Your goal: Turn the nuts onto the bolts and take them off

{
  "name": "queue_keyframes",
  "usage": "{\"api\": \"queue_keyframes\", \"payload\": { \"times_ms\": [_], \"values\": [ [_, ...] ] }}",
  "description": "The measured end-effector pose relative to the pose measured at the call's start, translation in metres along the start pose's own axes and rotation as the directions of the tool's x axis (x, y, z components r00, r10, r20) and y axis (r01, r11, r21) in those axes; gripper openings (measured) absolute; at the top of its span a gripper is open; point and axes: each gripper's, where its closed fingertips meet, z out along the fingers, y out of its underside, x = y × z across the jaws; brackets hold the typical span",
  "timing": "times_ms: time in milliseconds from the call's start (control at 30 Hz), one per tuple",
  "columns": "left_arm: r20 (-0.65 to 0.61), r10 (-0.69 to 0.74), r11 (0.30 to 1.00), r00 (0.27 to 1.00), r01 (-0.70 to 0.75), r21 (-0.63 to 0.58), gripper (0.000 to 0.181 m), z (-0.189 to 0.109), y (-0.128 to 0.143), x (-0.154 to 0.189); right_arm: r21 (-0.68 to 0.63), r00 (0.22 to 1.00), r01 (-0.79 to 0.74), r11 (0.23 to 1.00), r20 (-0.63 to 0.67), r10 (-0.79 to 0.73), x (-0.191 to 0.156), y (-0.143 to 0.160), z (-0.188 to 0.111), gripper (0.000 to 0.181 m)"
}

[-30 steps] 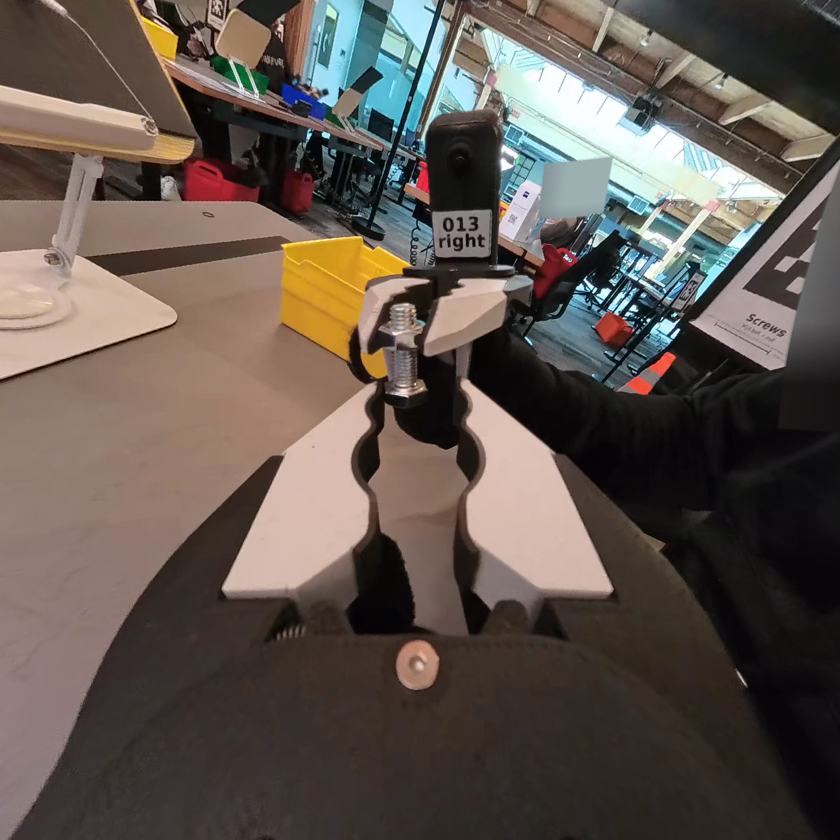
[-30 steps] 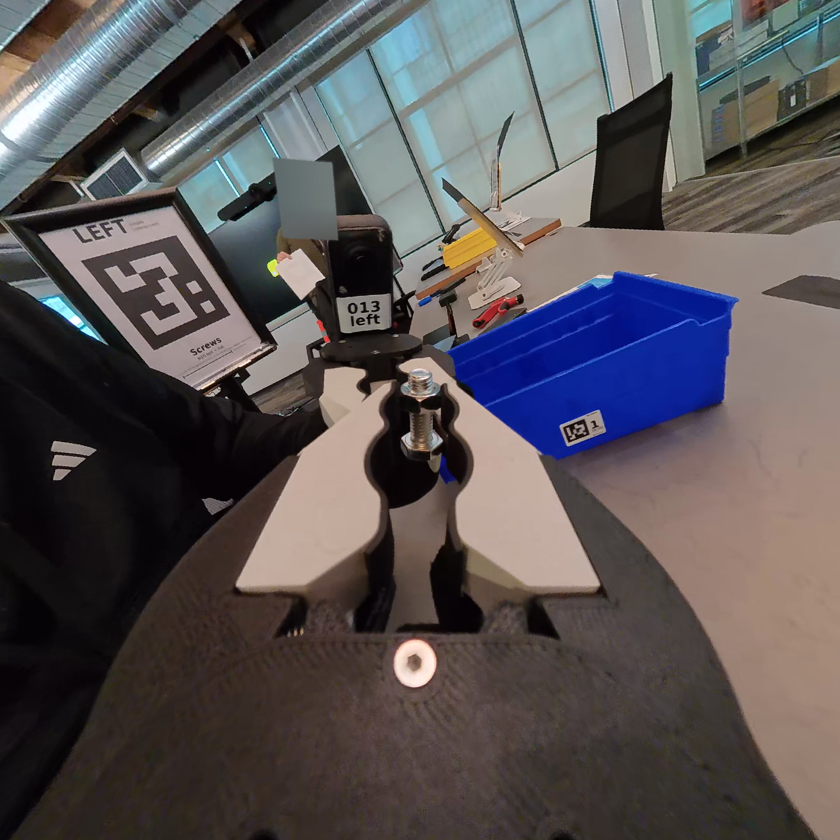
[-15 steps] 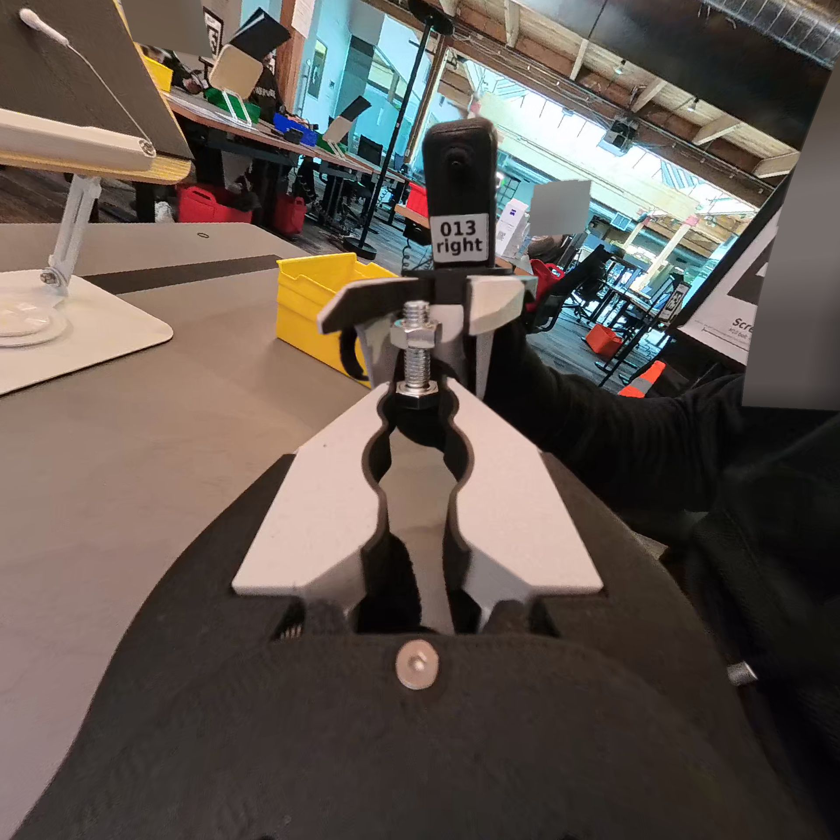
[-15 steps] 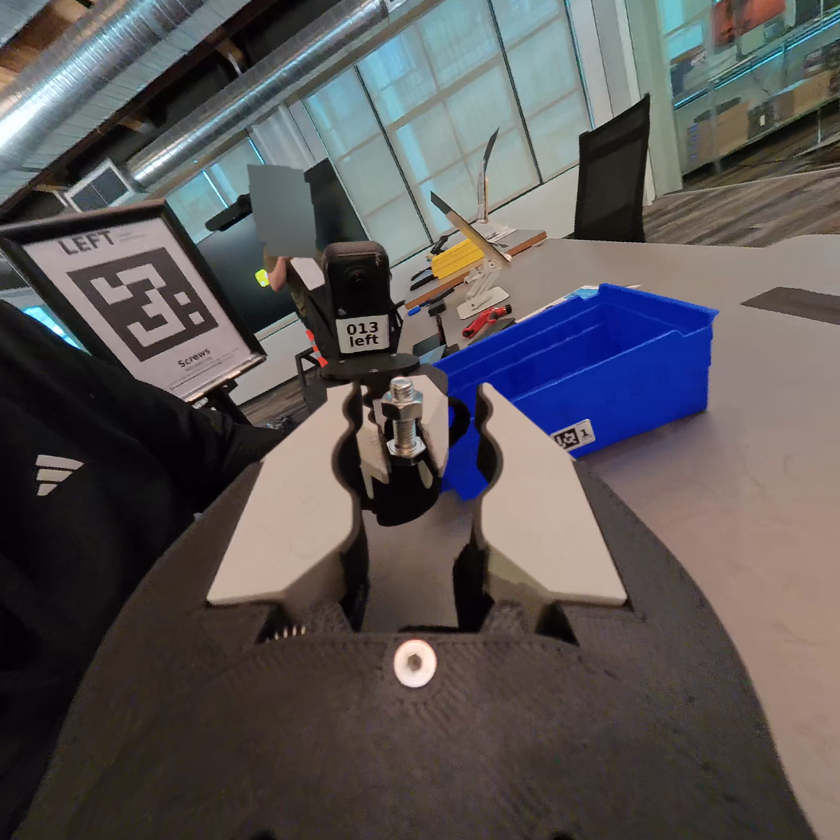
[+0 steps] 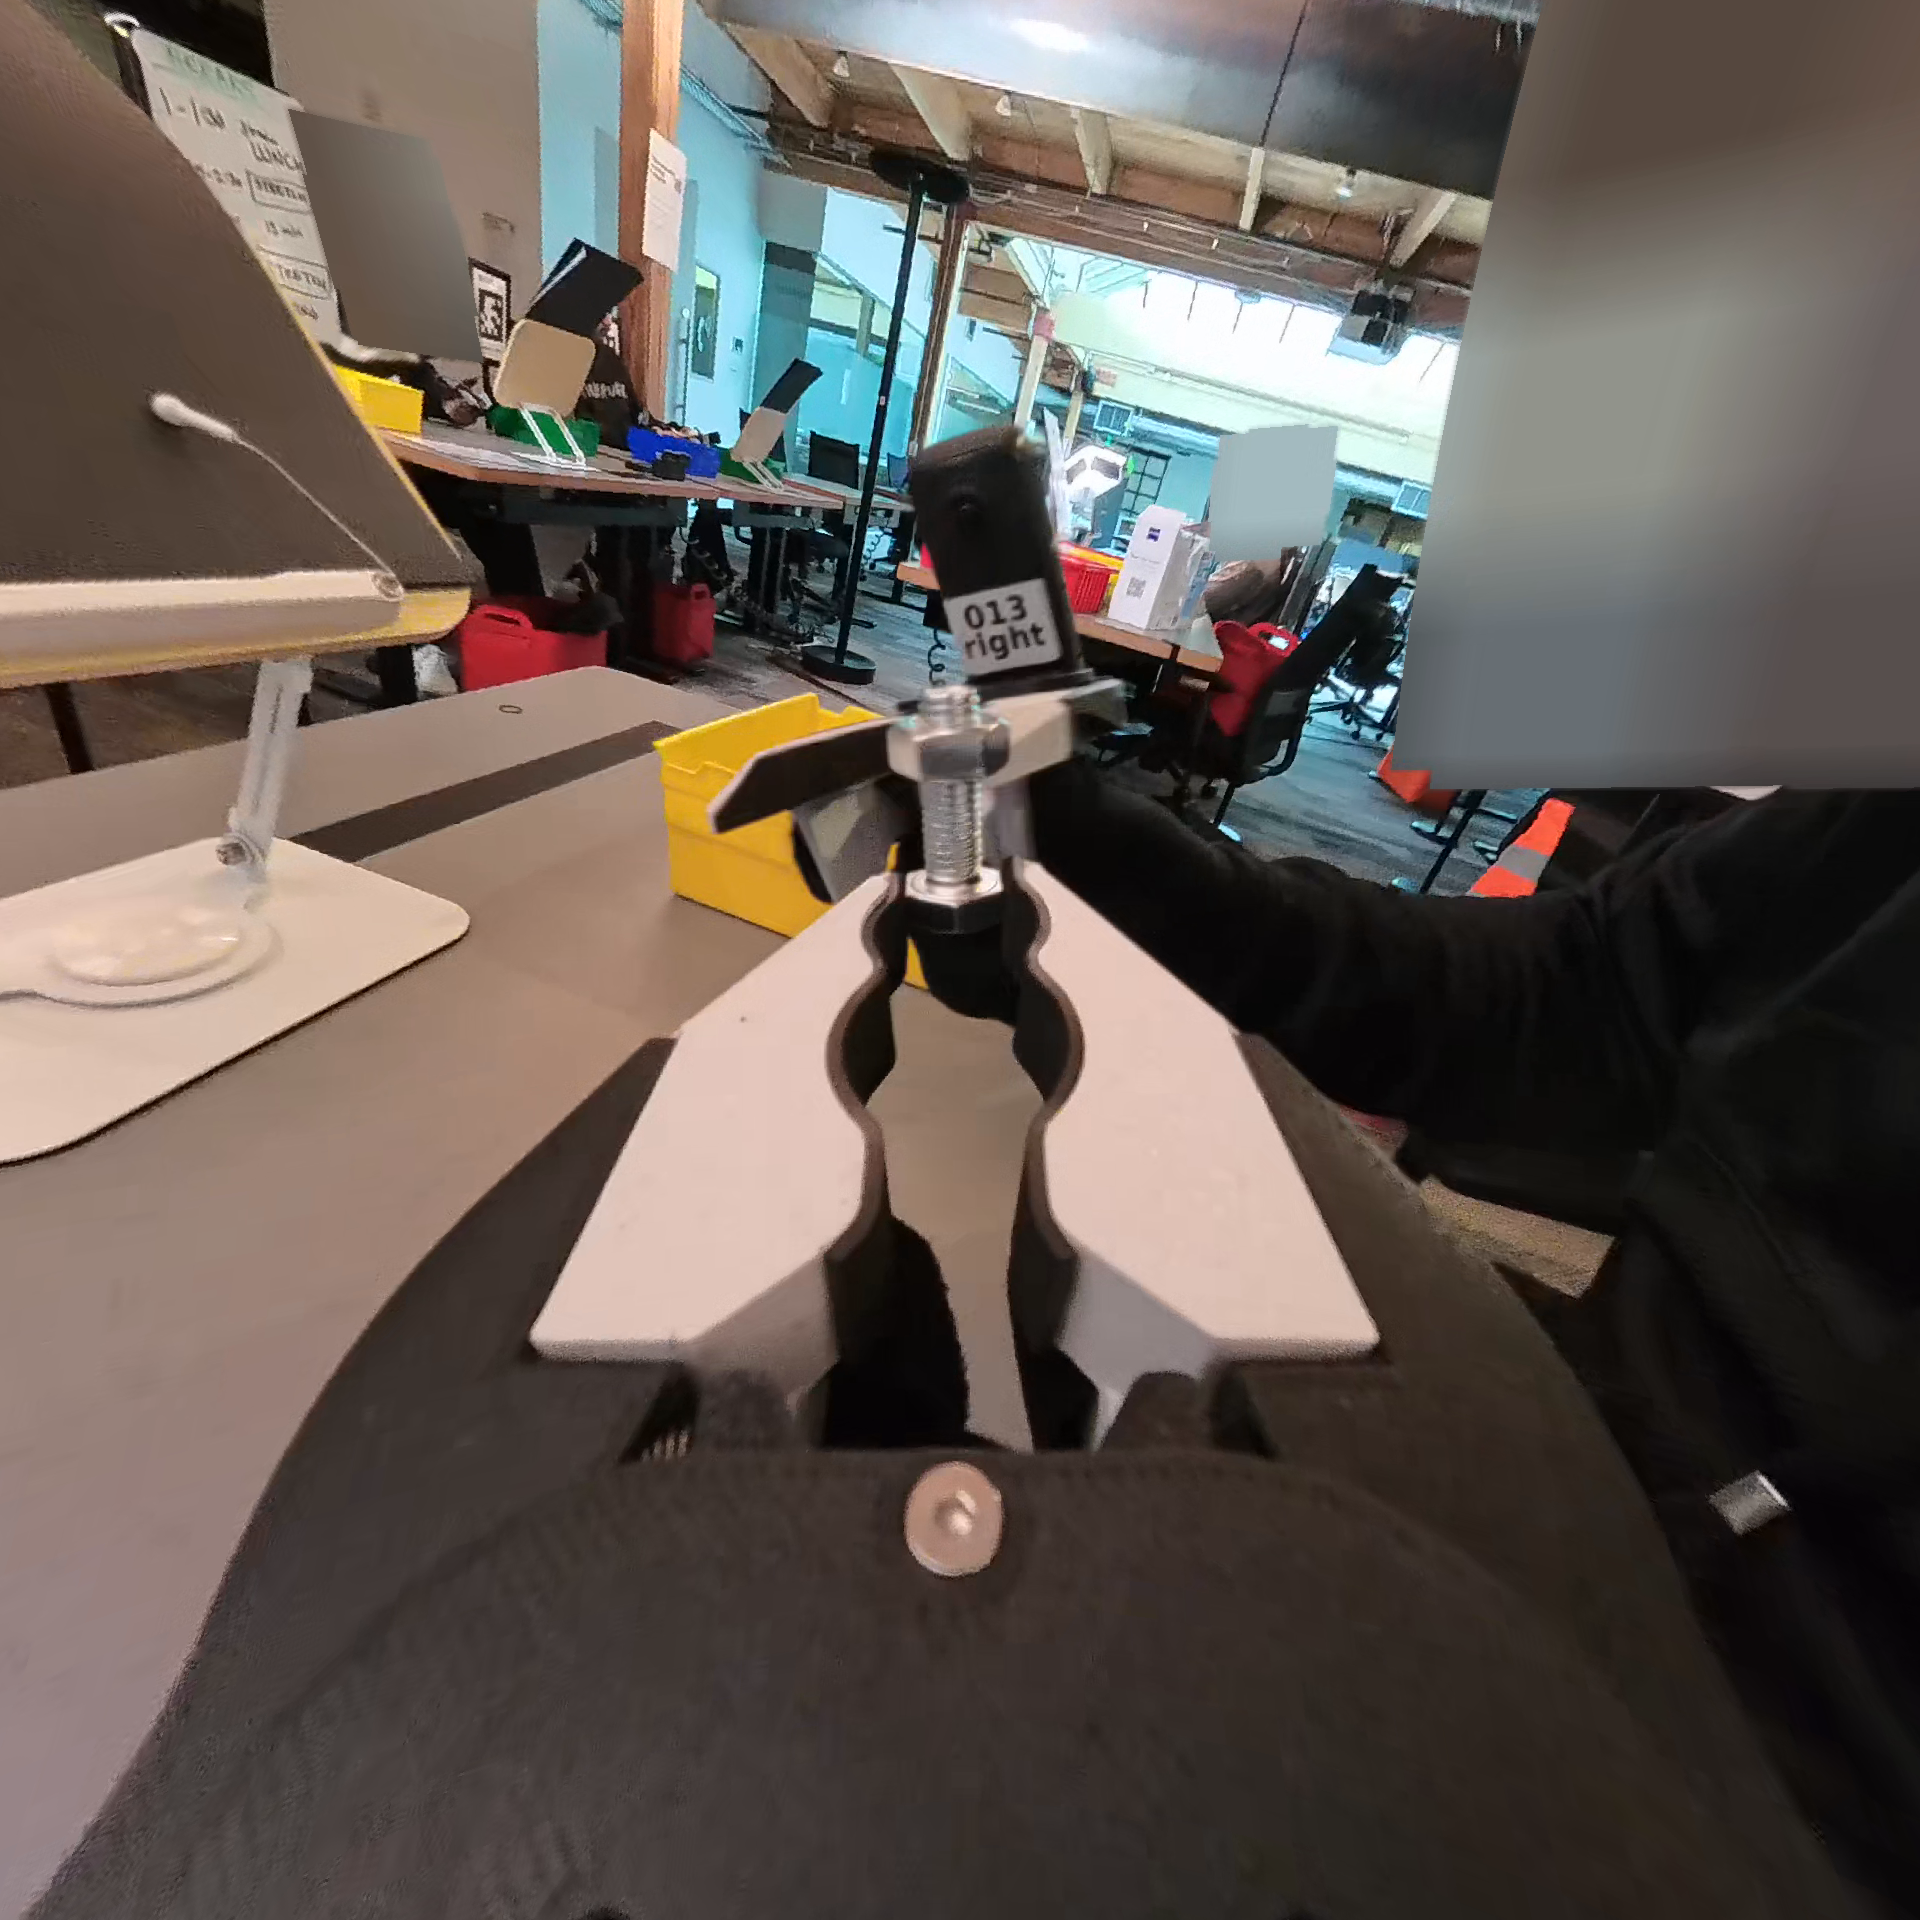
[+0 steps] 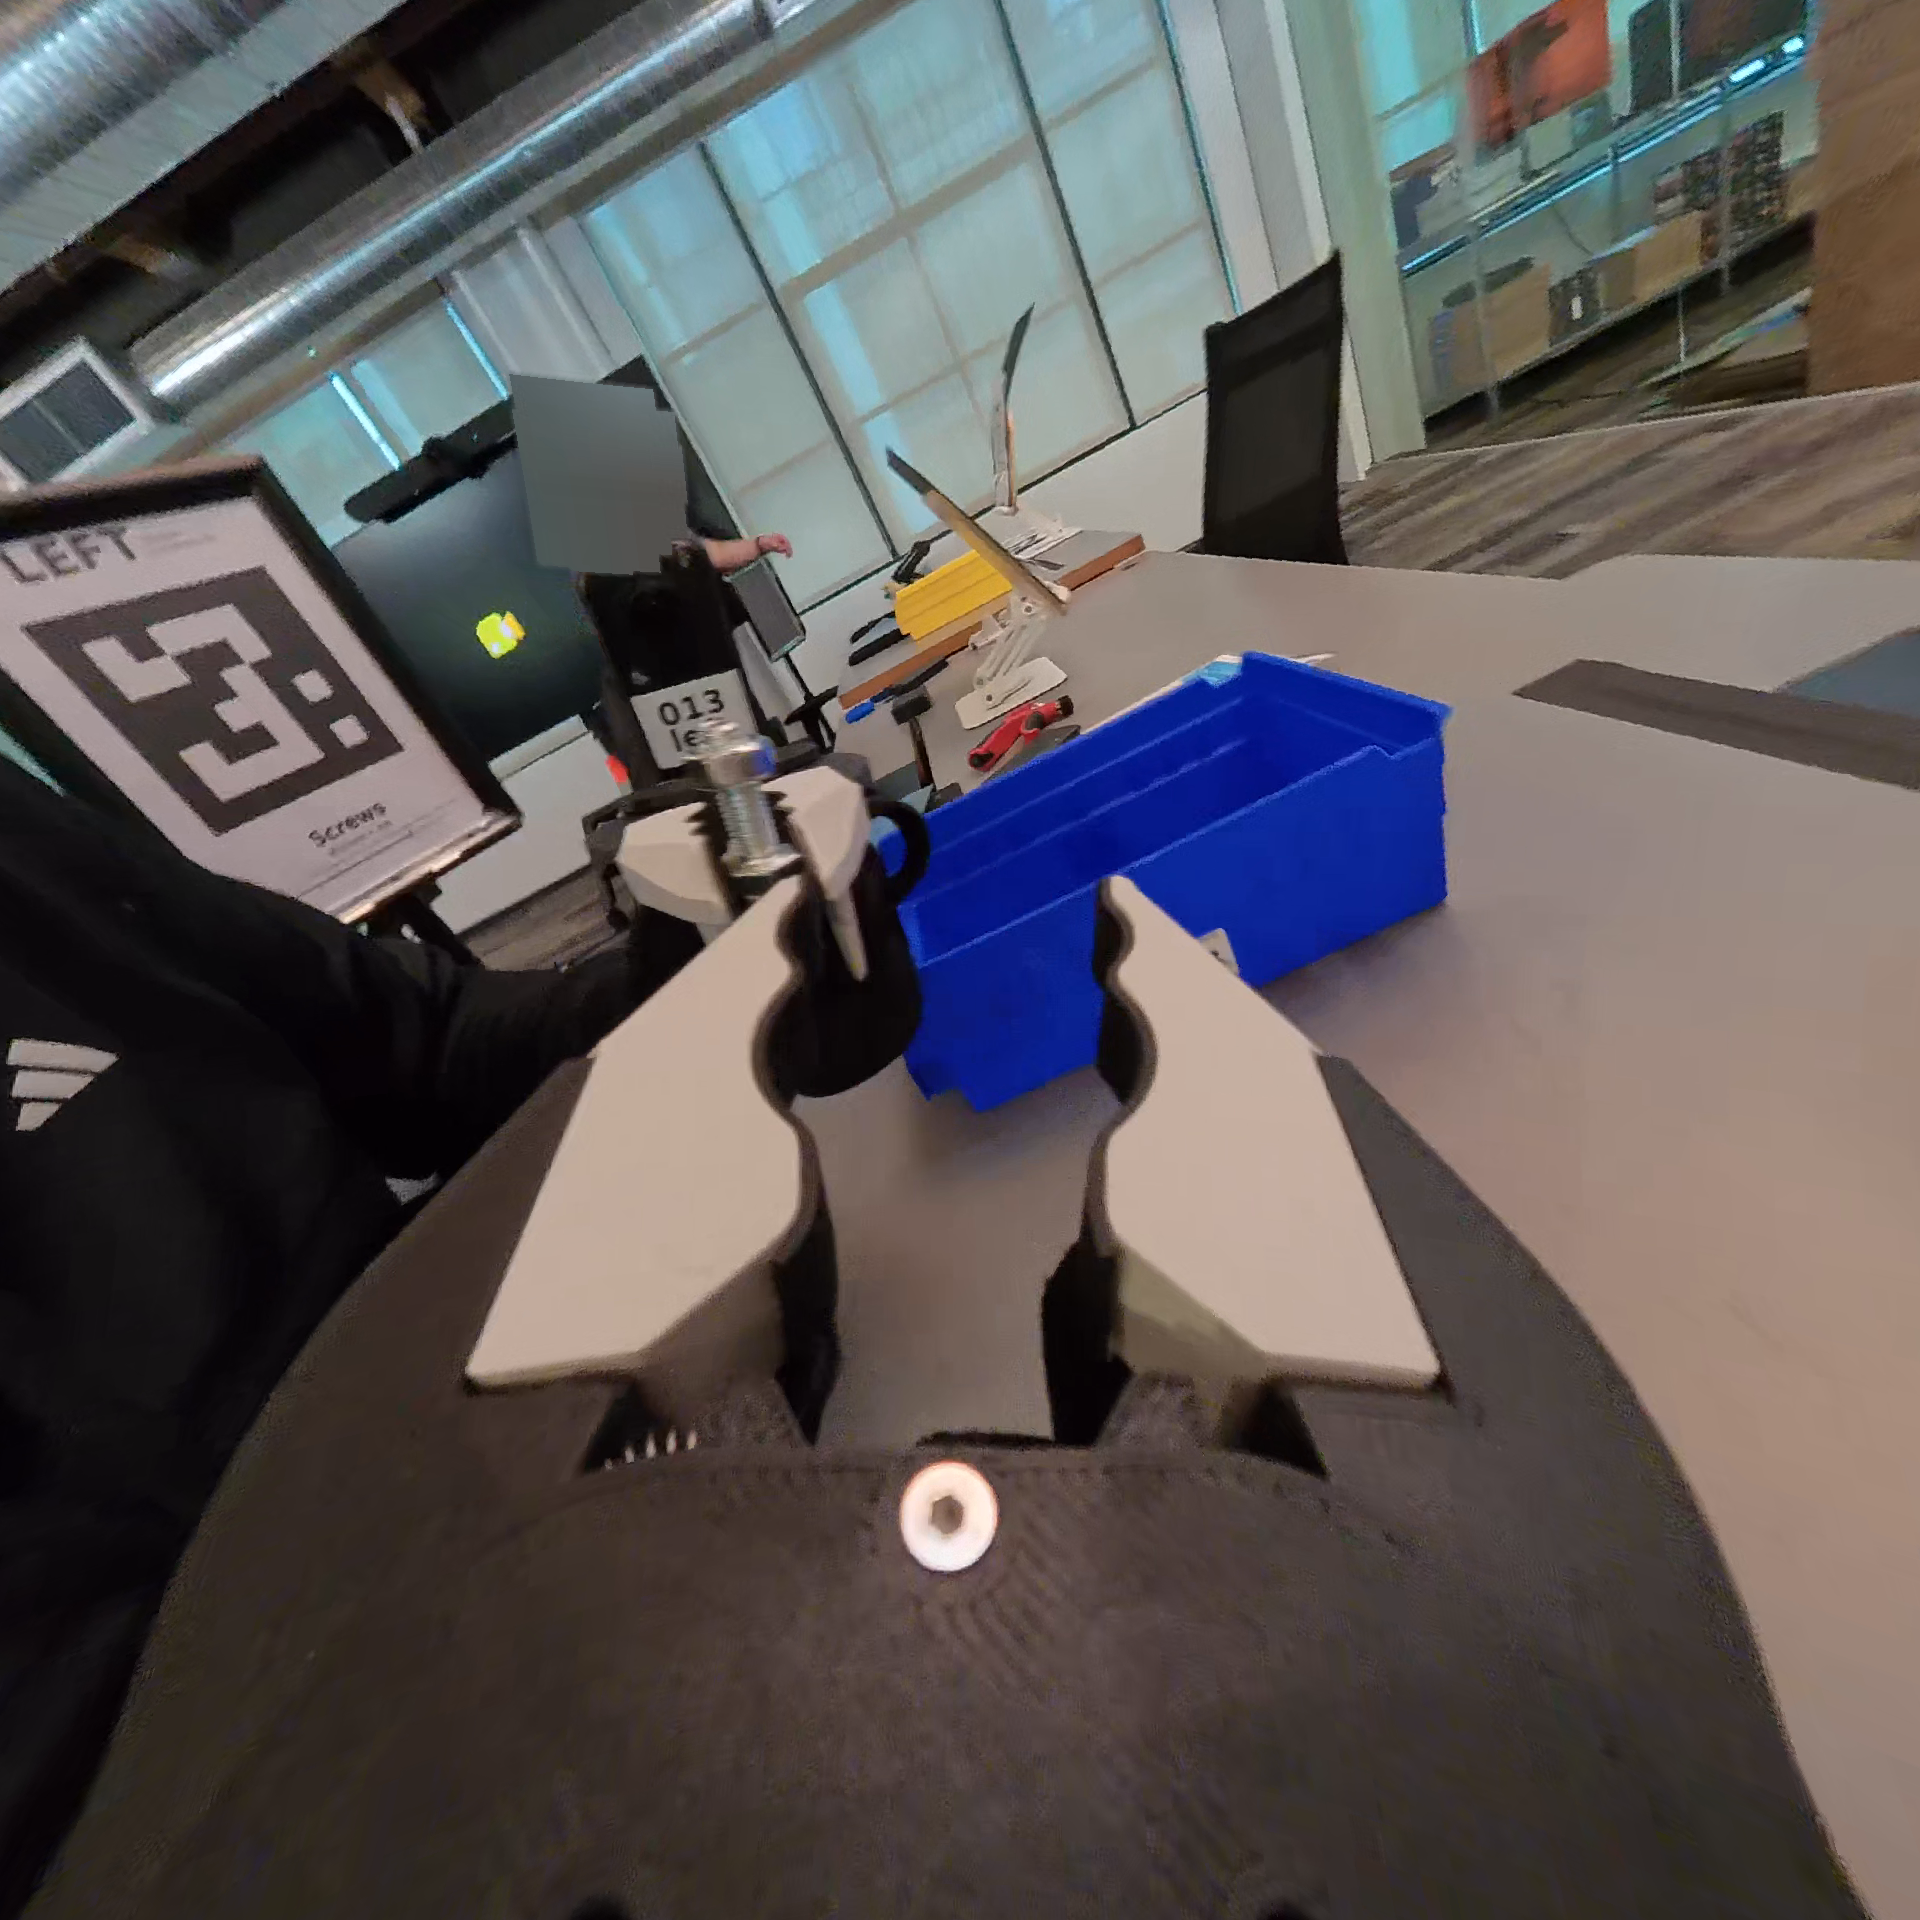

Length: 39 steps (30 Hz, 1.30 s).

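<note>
Two grey-fingered grippers: near left gripper (image 5: 951,899) pinching silver threaded bolt (image 5: 952,821) by its head, upright. Beyond, right gripper (image 6: 940,904) spread, off hex nut (image 5: 948,746) near tip. Advisable: re-grip squarely, turn without tilting.

- The threaded metal bolt (image 5: 951,821) is shiny silver, and the hexagonal metal nut (image 5: 948,744) on it is the same silver.
- The left gripper (image 5: 954,906) has pale grey jaws on a black textured body.
- The right gripper (image 6: 940,920) has the same grey and black.
- The smooth flat desk (image 6: 1621,1039) is plain grey, with a dark strip.
- The open plastic bin (image 6: 1226,821) is bright blue.
- The second plastic bin (image 5: 748,831) is yellow.
- The framed sign (image 6: 218,686) is white with a black square pattern.
- The person's sleeve (image 5: 1403,987) is black.
</note>
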Motion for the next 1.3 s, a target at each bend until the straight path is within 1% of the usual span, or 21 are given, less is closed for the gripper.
{"api": "queue_keyframes", "payload": {
  "times_ms": [133,233,300,367,400,433,500,533,600,667,767,833,867,900,933,967,1000,1033,1100,1200,1300],
  "values": [
    [0.011,0.043,0.999,0.999,-0.043,-0.023,0.016,0.001,0.004,0.0,-0.011,0.99,0.103,0.995,0.097,-0.101,-0.038,-0.005,0.022,0.062],
    [0.008,0.089,0.995,0.996,-0.088,-0.043,0.016,0.004,0.005,0.006,-0.028,0.985,0.141,0.99,0.106,-0.137,-0.048,-0.004,0.034,0.063],
    [0.002,0.121,0.992,0.993,-0.121,-0.045,0.016,0.004,0.003,0.012,-0.024,0.988,0.125,0.992,0.092,-0.122,-0.043,-0.005,0.034,0.063],
    [0.023,0.147,0.988,0.989,-0.146,-0.045,0.016,0.002,-0.002,0.012,0.003,0.993,0.092,0.996,0.067,-0.092,-0.034,-0.009,0.026,0.07],
    [0.012,0.154,0.988,0.988,-0.153,-0.029,0.016,0.0,-0.006,0.014,0.01,0.997,0.075,0.997,0.02,-0.075,-0.022,-0.01,0.018,0.049],
    [0.014,0.16,0.987,0.987,-0.159,-0.032,0.016,-0.001,-0.009,0.014,0.008,0.997,0.067,0.998,-0.031,-0.067,-0.008,-0.009,0.01,0.047],
    [0.031,0.188,0.981,0.982,-0.186,-0.045,0.016,-0.002,-0.01,0.012,-0.012,0.993,0.066,0.998,-0.094,-0.067,0.009,-0.005,-0.002,0.053],
    [0.033,0.186,0.982,0.982,-0.184,-0.046,0.016,-0.003,-0.009,0.011,-0.013,0.994,0.078,0.997,-0.075,-0.078,0.005,-0.007,-0.003,0.057],
    [0.04,0.18,0.983,0.983,-0.178,-0.053,0.016,-0.002,-0.006,0.008,0.005,0.992,0.124,0.992,0.007,-0.124,-0.02,-0.014,0.005,0.072],
    [0.038,0.182,0.982,0.983,-0.179,-0.061,0.016,0.0,-0.002,0.009,0.001,0.983,0.177,0.984,0.054,-0.177,-0.042,-0.017,0.019,0.076],
    [0.026,0.194,0.979,0.981,-0.191,-0.067,0.016,0.003,0.0,0.015,-0.019,0.978,0.197,0.98,0.069,-0.195,-0.054,-0.015,0.035,0.077],
    [0.024,0.202,0.978,0.979,-0.2,-0.06,0.016,0.002,-0.002,0.017,-0.001,0.982,0.181,0.984,0.054,-0.18,-0.047,-0.017,0.033,0.075],
    [0.036,0.202,0.978,0.979,-0.2,-0.063,0.016,0.001,-0.003,0.016,0.019,0.986,0.16,0.987,0.037,-0.161,-0.04,-0.019,0.028,0.083],
    [0.037,0.203,0.978,0.978,-0.201,-0.059,0.016,-0.001,-0.005,0.015,0.025,0.99,0.139,0.99,-0.015,-0.139,-0.025,-0.018,0.02,0.07],
    [0.029,0.203,0.979,0.979,-0.202,-0.043,0.016,-0.003,-0.008,0.016,0.014,0.986,0.142,0.99,-0.086,-0.141,-0.006,-0.015,0.009,0.048],
    [0.039,0.206,0.978,0.978,-0.204,-0.04,0.016,-0.004,-0.01,0.015,0.014,0.98,0.142,0.99,-0.145,-0.139,0.011,-0.012,-0.002,0.048],
    [0.041,0.208,0.978,0.977,-0.206,-0.04,0.016,-0.004,-0.011,0.014,0.031,0.981,0.121,0.992,-0.157,-0.115,0.018,-0.011,-0.009,0.053],
    [0.039,0.208,0.977,0.977,-0.207,-0.045,0.016,-0.004,-0.01,0.014,0.044,0.987,0.103,0.994,-0.131,-0.096,0.015,-0.012,-0.01,0.058],
    [0.041,0.204,0.978,0.978,-0.202,-0.047,0.016,-0.003,-0.007,0.012,0.05,0.989,0.14,0.989,-0.058,-0.137,-0.008,-0.018,-0.002,0.073],
    [0.037,0.196,0.98,0.98,-0.194,-0.053,0.016,-0.001,-0.003,0.012,0.03,0.974,0.22,0.975,0.042,-0.221,-0.045,-0.021,0.021,0.079],
    [0.032,0.204,0.978,0.978,-0.202,-0.051,0.016,-0.001,-0.004,0.015,0.02,0.968,0.239,0.971,0.069,-0.24,-0.058,-0.021,0.034,0.078]
  ]
}}
